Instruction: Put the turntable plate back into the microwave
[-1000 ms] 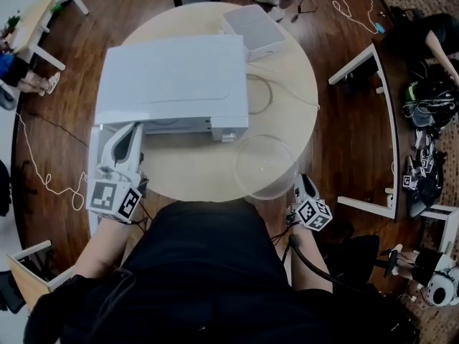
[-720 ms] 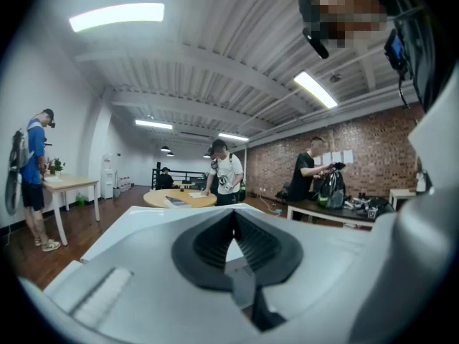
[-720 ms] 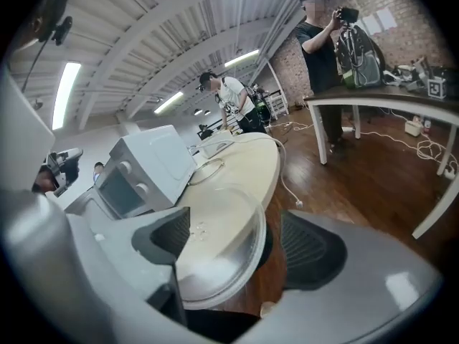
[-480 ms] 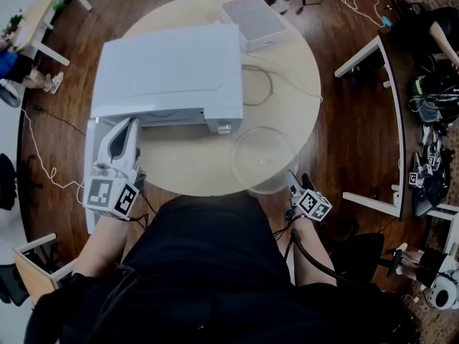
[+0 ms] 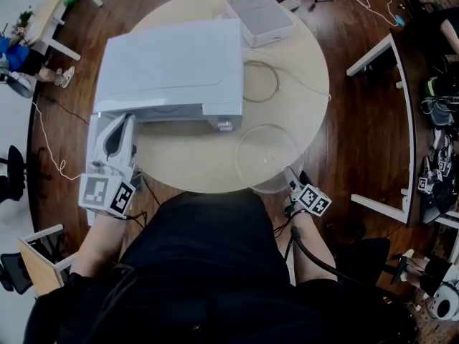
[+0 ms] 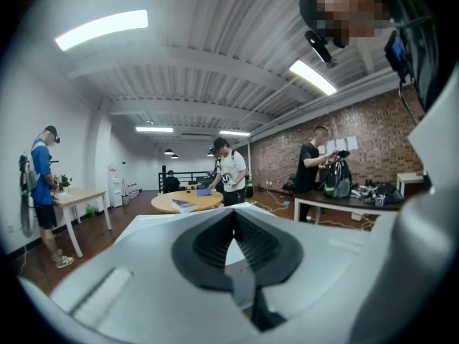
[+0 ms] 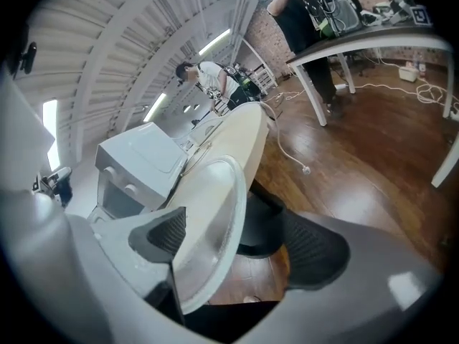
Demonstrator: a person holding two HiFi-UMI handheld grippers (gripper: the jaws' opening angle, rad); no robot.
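The clear glass turntable plate (image 5: 264, 155) lies flat on the round table (image 5: 186, 167), overhanging its near right edge. My right gripper (image 5: 288, 174) is at the plate's near rim. In the right gripper view the plate (image 7: 208, 213) runs between the jaws of the right gripper (image 7: 247, 239), which have just been opening and now stand wide, open, with the outer pad well off the glass. The white microwave (image 5: 172, 63) stands at the table's left with its door (image 5: 92, 156) swung out toward me. My left gripper (image 5: 120, 127) lies along that door, and in its own view the left gripper (image 6: 233, 217) is shut.
A white box (image 5: 259, 16) sits at the table's far side, and a thin cable (image 5: 262, 84) loops beside the microwave. White desks (image 5: 387, 120) stand to the right on the wooden floor. Several people stand at tables further off in the room.
My right gripper has rolled and dropped slightly at the plate's rim. The plate has not moved. My left gripper stays by the microwave door.
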